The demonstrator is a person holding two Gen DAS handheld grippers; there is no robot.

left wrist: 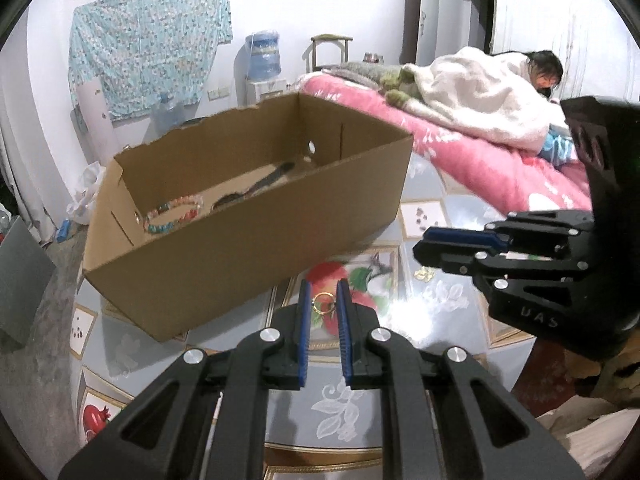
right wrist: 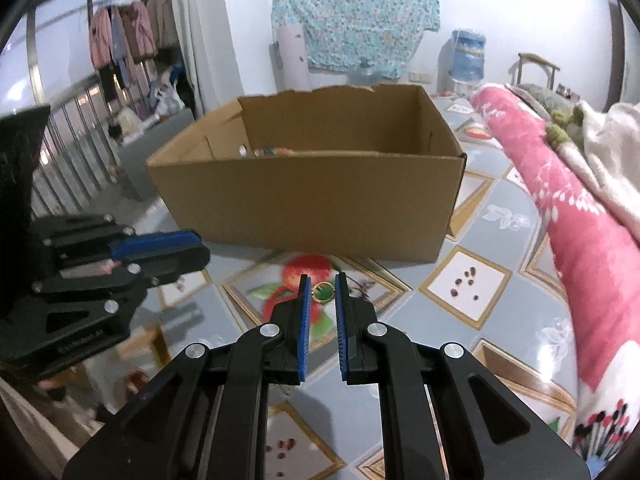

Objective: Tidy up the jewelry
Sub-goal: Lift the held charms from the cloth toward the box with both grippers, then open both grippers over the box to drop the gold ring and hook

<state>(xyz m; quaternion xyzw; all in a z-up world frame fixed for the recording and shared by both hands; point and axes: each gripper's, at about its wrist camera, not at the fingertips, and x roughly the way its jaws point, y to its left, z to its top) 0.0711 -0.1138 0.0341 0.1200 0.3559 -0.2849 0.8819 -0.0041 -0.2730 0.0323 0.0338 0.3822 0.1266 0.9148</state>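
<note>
My left gripper hangs over the patterned tablecloth with its blue pads shut on a small gold ring. In the right wrist view my right gripper likewise pinches a gold ring between its tips. Both rings are off the cloth, just in front of an open cardboard box. Inside the box lie a colourful beaded bracelet and a dark elongated piece. Each gripper shows in the other's view, the right one at the right and the left one at the left.
The table wears a glossy fruit-print cloth. A pink quilt borders the table's right side, with a person lying under a white blanket. A small gold item lies on the cloth below the right gripper.
</note>
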